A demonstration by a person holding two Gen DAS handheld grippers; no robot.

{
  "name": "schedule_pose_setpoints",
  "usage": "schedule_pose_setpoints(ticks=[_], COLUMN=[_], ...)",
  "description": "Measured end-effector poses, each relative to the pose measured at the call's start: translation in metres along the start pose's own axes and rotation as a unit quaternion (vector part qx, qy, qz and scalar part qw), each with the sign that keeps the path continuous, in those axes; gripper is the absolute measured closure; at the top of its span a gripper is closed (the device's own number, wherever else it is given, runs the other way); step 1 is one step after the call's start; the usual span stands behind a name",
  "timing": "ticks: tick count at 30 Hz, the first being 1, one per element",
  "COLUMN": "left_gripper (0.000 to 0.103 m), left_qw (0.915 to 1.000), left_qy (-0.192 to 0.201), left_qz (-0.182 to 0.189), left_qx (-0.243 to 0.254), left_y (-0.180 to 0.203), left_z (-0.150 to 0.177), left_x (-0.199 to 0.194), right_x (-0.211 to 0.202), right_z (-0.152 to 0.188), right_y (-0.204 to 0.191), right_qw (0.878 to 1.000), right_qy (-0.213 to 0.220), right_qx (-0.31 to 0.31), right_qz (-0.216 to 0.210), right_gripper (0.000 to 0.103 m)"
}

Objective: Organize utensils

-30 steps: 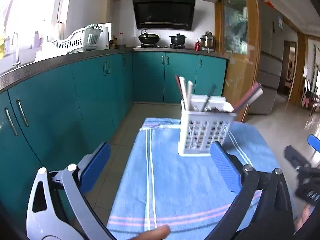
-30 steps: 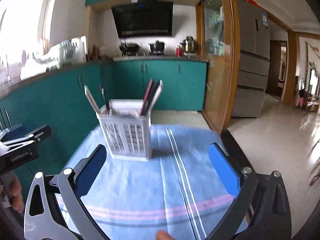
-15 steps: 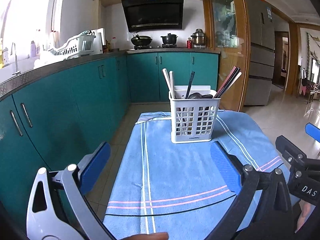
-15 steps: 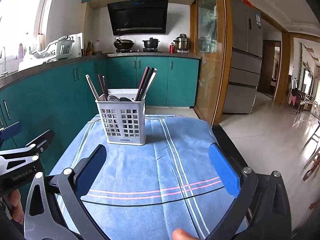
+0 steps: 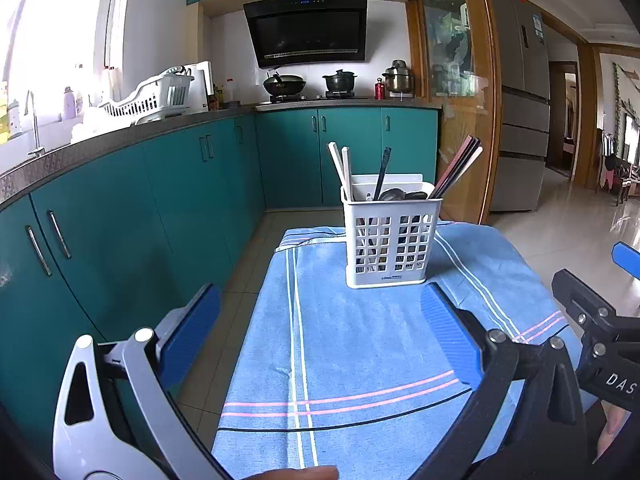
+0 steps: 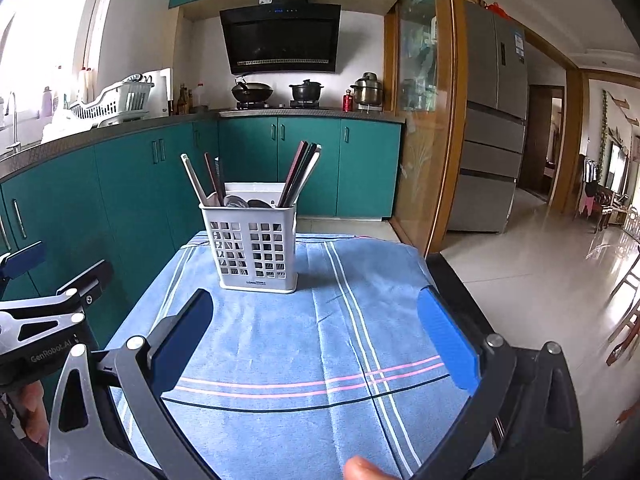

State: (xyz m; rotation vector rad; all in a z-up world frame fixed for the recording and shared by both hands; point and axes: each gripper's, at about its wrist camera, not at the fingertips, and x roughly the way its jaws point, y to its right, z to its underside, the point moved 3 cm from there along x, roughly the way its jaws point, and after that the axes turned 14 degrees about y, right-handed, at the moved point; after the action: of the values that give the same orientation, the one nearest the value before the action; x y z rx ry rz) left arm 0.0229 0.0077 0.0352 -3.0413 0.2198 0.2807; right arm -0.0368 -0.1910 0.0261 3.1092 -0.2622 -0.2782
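A white slotted utensil holder [image 5: 390, 240] [image 6: 254, 248] stands upright at the far end of a blue striped cloth [image 5: 360, 340] [image 6: 300, 340]. Chopsticks [image 5: 456, 168] [image 6: 300, 172] lean out of its right side, pale and dark sticks [image 5: 344, 168] [image 6: 200, 178] out of its left, and spoon bowls [image 5: 396, 194] [image 6: 240, 201] show at the rim. My left gripper [image 5: 320, 328] is open, low over the near cloth, nothing between its fingers. My right gripper [image 6: 314, 332] is open and empty too, well short of the holder.
Teal cabinets [image 5: 120, 220] with a grey counter run along the left and back. A dish rack [image 5: 148, 96], wok [image 5: 284, 82] and pots [image 5: 340, 80] sit on the counter. A glass door [image 5: 460, 120] and fridge [image 5: 520, 120] stand right. The cloth drops off at both side edges.
Both views have pulled back and steadied, so the holder sits farther off and more centred. Both grippers have stayed open and empty.
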Motion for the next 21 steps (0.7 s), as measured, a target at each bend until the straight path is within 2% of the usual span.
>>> schedule_pose_setpoints(ticks=[21], left_gripper=[0.004], left_qw=[1.0], left_qy=[-0.002], left_qz=[0.002], left_qx=[0.005], left_y=[-0.0002], left_z=[0.0018], left_x=[0.0026], right_x=[0.0019], right_z=[0.0019], right_y=[-0.0027], right_qw=[1.0], right_qy=[-0.005], right_qx=[0.001], right_qz=[-0.005], right_gripper=[0.003])
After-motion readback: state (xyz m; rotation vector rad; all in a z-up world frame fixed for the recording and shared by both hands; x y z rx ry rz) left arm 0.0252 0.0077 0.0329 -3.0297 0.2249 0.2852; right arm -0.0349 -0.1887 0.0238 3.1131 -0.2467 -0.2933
